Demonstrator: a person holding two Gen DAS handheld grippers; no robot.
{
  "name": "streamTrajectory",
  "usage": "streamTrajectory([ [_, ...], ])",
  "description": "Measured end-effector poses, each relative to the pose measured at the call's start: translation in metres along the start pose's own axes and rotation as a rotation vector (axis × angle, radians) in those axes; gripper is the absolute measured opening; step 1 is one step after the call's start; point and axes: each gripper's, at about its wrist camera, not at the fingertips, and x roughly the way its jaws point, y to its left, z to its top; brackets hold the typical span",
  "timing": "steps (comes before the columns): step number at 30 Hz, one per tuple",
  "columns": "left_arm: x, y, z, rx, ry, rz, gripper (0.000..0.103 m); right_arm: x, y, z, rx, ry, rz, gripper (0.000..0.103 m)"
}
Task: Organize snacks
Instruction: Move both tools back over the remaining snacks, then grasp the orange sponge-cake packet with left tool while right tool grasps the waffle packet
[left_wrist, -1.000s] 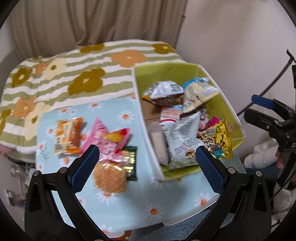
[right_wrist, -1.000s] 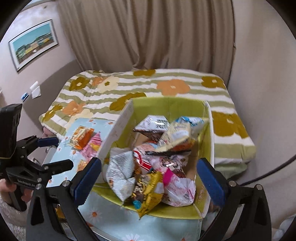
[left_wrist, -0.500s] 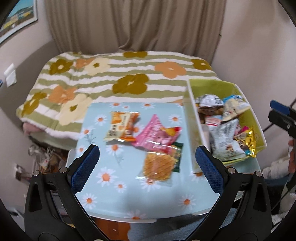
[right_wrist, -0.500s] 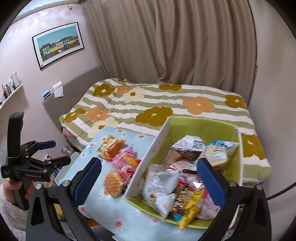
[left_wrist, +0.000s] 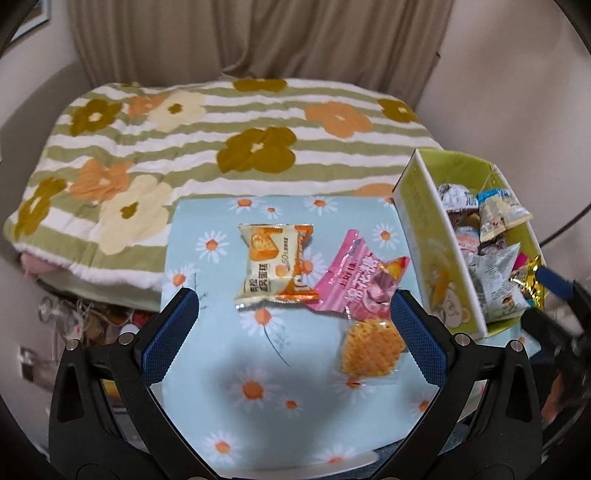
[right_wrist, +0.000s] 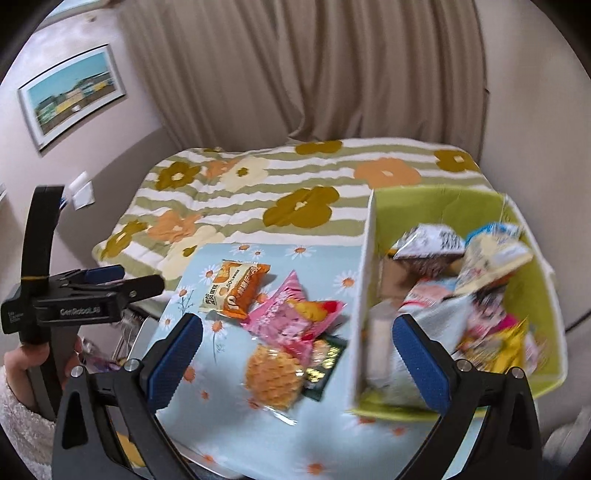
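Left gripper (left_wrist: 293, 321), black frame with blue pads, jaws spread wide, nothing between them, hovering above the near-left part of the small table with the light-blue daisy-print cloth (left_wrist: 229, 354). In the right wrist view a hand (right_wrist: 26, 363) in a fuzzy white sleeve grips its handle at far left.

Loose snacks on the cloth, left to right: orange-and-cream cake packet (left_wrist: 275, 267), lying flat; pink candy bag (left_wrist: 356, 284) just beside it, edges overlapping; clear-wrapped round golden waffle cracker (left_wrist: 371, 345) nearer the camera, partly under the pink bag; small dark-green packet (right_wrist: 325, 363) tucked beside the waffle, seen only from the right wrist.

Right of these, lime-green open storage box with white outer wall (left_wrist: 428, 251) stands at the table's right edge, piled with mixed packets: silver, blue-white, gold, pink.

Right gripper (right_wrist: 297, 356), same build, jaws released and empty, poised over the waffle and the box's left wall.

Behind the table: bed with a green-striped flower blanket (left_wrist: 229, 133), beige curtain (right_wrist: 303, 74), framed picture (right_wrist: 72, 94) on the left wall.
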Motion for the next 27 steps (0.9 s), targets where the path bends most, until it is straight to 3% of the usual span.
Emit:
streamTrajectory([
  [12, 0.082, 0.041, 0.028, 0.097, 0.145, -0.135, 0.102, 0.054, 0.059, -0.035, 0.167, 0.028, -0.19, 0.102],
  [16, 0.121, 0.041, 0.028, 0.095, 0.223, -0.178, 0.102, 0.077, 0.06, -0.057, 0.205, 0.055, -0.284, 0.103],
  [27, 0.204, 0.034, 0.029, 0.084, 0.307, -0.181, 0.101, 0.132, 0.046, -0.097, 0.286, 0.146, -0.368, 0.102],
])
